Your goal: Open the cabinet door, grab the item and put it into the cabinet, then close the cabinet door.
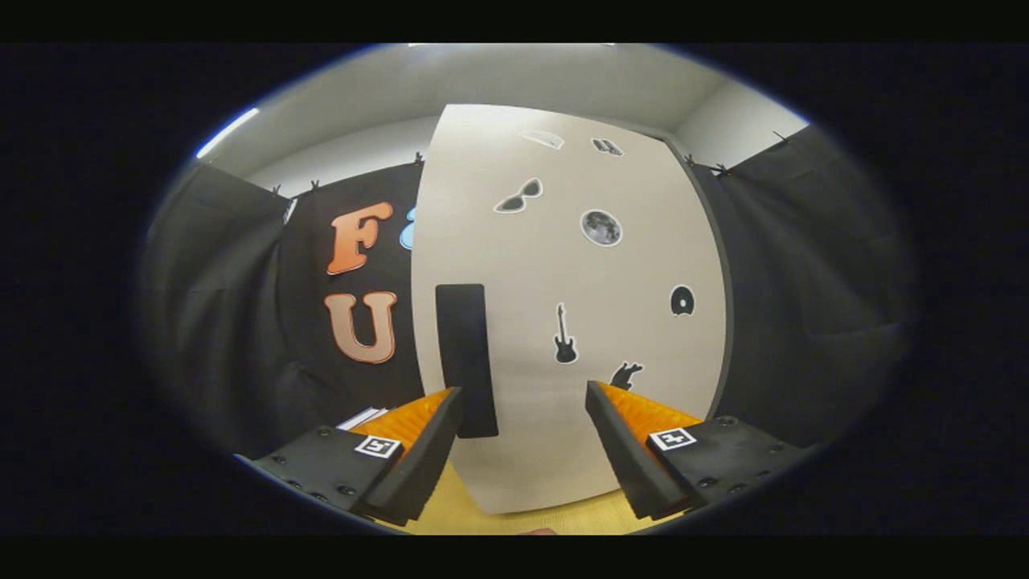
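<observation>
- The cabinet door looks shut — a pale panel with small stickers, standing dead ahead at twelve o'clock.
- Judging from that, the task is either at its start or at its end; I cannot tell which, and no loose item is identifiable.
- The black handle runs upright near the door's nine-o'clock edge, just ahead of the left finger.
- The gripper points level at the door's lower half over the yellow table — fingers wide apart, holding nothing.
- Something white, possibly papers, lies at ten o'clock beyond the left finger.
</observation>
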{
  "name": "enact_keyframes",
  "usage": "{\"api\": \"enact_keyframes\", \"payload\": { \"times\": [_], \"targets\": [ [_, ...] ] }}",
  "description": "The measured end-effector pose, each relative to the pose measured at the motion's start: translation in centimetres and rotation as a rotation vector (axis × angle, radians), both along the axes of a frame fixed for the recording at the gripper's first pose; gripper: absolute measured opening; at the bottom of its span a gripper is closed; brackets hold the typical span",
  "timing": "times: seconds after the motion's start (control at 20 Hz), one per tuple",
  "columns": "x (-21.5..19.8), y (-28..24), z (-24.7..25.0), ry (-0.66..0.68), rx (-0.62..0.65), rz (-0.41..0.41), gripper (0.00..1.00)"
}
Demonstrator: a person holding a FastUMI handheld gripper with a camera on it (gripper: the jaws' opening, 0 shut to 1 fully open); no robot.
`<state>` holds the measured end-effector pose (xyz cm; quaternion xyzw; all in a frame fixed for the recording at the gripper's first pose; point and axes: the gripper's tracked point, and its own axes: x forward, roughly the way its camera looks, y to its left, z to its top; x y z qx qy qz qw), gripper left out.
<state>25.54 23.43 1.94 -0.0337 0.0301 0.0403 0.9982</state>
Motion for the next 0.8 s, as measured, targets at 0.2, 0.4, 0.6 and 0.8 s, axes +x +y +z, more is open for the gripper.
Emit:
{"api": "enact_keyframes", "payload": {
  "times": [0.2,0.4,0.6,0.8],
  "targets": [
    [1.7,0.5,-0.3,0.014,-0.024,-0.005,0.97],
    [3.1,0.7,-0.8,0.033,-0.018,-0.014,0.96],
    [3.6,0.9,-1.0,0.036,-0.025,-0.018,0.96],
    [3.1,1.1,-1.4,0.070,-0.036,0.010,0.96]
  ]
}}
